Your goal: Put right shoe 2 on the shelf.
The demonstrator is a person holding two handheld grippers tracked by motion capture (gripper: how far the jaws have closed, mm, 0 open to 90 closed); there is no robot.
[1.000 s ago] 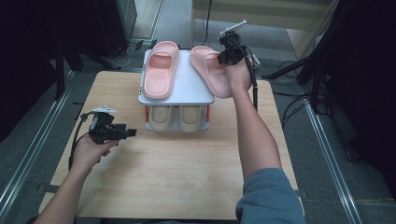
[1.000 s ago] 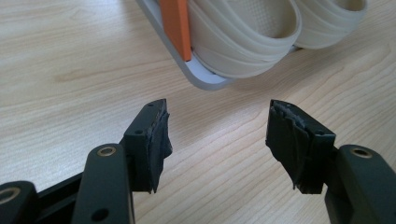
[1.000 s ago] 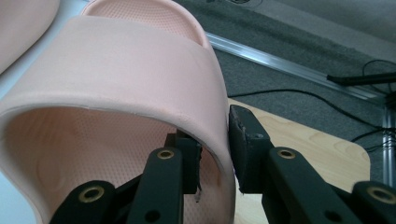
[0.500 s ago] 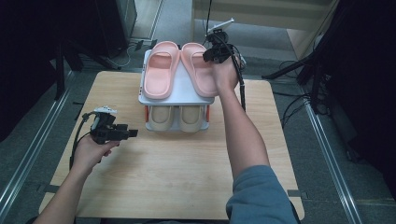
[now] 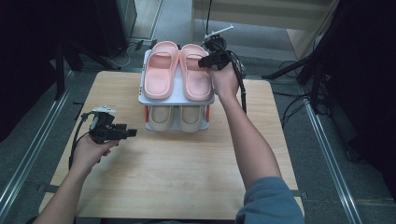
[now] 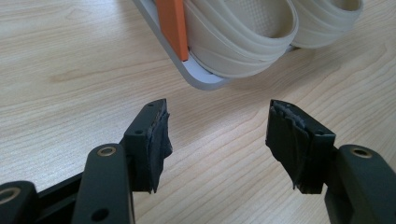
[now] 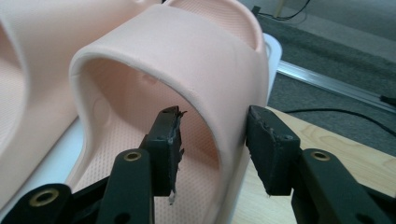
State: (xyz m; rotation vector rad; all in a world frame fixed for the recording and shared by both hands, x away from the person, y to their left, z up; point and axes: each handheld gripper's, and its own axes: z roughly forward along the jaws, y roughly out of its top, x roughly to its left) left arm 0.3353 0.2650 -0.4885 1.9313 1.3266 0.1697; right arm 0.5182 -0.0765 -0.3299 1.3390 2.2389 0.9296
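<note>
While the right gripper (image 7: 212,144) jaws, just opening, straddle its strap, pink slipper (image 7: 187,56) soft, matte, left gripper (image 6: 217,140) jaws spread.

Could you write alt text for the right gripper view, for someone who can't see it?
The right gripper has its two black jaws straddling the side of the strap of a pink slipper, one inside, one outside; they have just been opening and the pads appear clear of it. The slipper sits on a white rack shelf, beside a second pink slipper.
</note>
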